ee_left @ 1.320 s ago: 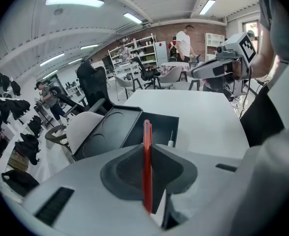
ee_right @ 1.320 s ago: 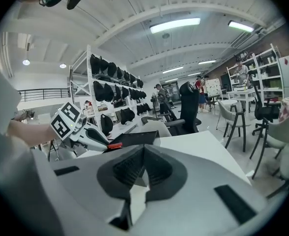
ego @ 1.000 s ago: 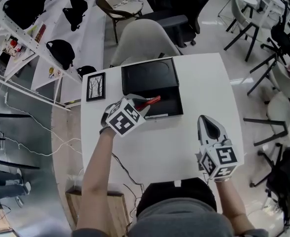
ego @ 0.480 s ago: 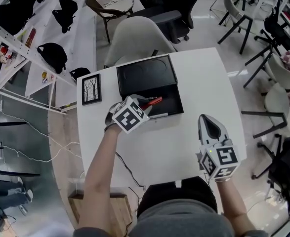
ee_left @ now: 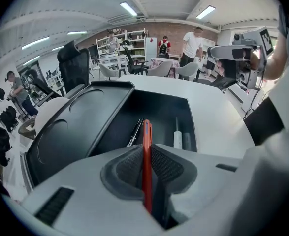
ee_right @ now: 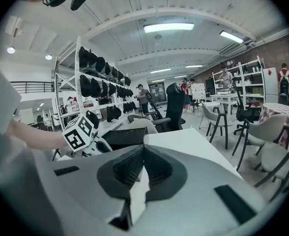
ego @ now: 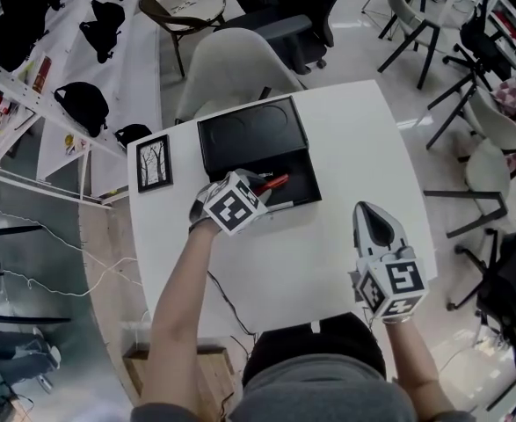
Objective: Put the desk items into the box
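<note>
An open black box (ego: 303, 181) lies on the white table (ego: 345, 156), its lid (ego: 244, 134) folded back on the far side. My left gripper (ego: 256, 185) hangs over the box's near left corner, shut on a red pen (ego: 275, 181) that points into the box. In the left gripper view the red pen (ee_left: 146, 156) stands pinched between the pads, above the box floor (ee_left: 156, 113), where a black pen (ee_left: 134, 131) and a white marker (ee_left: 177, 137) lie. My right gripper (ego: 369, 211) hovers over the table's near right part, shut and empty (ee_right: 143, 151).
A small framed picture (ego: 154, 163) lies on the table left of the box. A grey chair (ego: 231, 69) stands at the table's far edge, with more chairs (ego: 495, 174) to the right. Shelves with black bags (ego: 82, 104) run along the left.
My left gripper has sunk a little towards the box with the red pen still in it. The right gripper has kept its place.
</note>
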### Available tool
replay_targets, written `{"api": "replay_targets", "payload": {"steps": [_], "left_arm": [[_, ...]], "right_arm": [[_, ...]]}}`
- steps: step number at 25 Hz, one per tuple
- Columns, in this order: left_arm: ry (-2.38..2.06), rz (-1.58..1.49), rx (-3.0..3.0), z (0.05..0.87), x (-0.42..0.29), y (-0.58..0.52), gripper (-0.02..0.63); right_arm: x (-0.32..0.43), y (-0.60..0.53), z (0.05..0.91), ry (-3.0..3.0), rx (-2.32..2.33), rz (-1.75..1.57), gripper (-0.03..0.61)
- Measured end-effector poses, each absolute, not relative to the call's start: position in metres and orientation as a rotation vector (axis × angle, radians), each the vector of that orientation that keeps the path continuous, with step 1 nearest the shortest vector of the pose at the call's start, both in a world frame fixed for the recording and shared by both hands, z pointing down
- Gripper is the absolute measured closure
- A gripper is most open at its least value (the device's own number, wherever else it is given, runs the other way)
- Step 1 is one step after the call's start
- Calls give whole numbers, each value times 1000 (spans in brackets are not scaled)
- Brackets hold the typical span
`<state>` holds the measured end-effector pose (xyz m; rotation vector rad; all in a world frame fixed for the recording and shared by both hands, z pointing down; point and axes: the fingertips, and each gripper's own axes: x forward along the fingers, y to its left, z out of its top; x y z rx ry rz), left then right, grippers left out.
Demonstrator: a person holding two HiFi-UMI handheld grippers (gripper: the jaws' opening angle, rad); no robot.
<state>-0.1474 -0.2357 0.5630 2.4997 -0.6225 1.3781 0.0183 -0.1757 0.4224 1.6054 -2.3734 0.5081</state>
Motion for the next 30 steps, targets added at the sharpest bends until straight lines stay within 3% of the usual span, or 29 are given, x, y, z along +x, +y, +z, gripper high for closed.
{"api": "replay_targets", "payload": {"steps": [30], "left_arm": [[-633,1419,2402,580,-144,-238,545]], "right_arm": [[35,-182,426,-2377,1587,534,575]]}}
